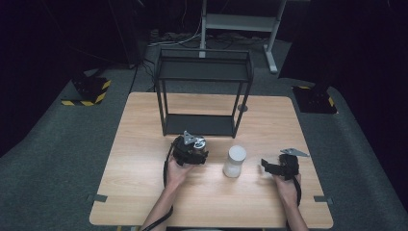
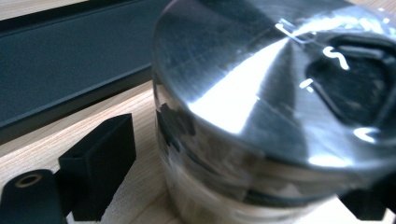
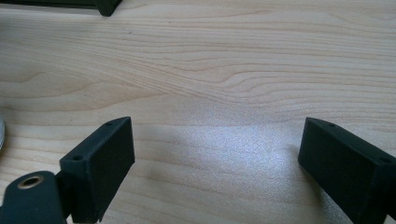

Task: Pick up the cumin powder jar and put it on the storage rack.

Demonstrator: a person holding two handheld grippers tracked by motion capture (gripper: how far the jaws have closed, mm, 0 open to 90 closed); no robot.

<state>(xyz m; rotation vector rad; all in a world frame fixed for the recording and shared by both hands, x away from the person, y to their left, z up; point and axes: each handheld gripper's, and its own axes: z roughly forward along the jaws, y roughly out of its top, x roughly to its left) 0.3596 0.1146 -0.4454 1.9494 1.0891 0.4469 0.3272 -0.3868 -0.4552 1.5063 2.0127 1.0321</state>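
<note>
Jar with a shiny metal lid (image 2: 261, 116) sits between the spread jaws of the left gripper (image 1: 191, 149), standing on the wooden surface (image 1: 144, 144) just in front of the black shelf rack (image 1: 204, 91); the jaws flank it, though whether they press it I cannot tell. White cylinder (image 1: 235, 160) stands near, between both grippers. Right gripper (image 1: 281, 167) hovers wide open over bare wood, holding nothing.

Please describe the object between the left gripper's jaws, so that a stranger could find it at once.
On the light wooden table, look just before the black metal two-tier shelf rack. There the left gripper has its jaws around a short round jar with a shiny silver metal lid. Unlike the taller, matte white cylinder nearby, it is squat and reflective.
</note>
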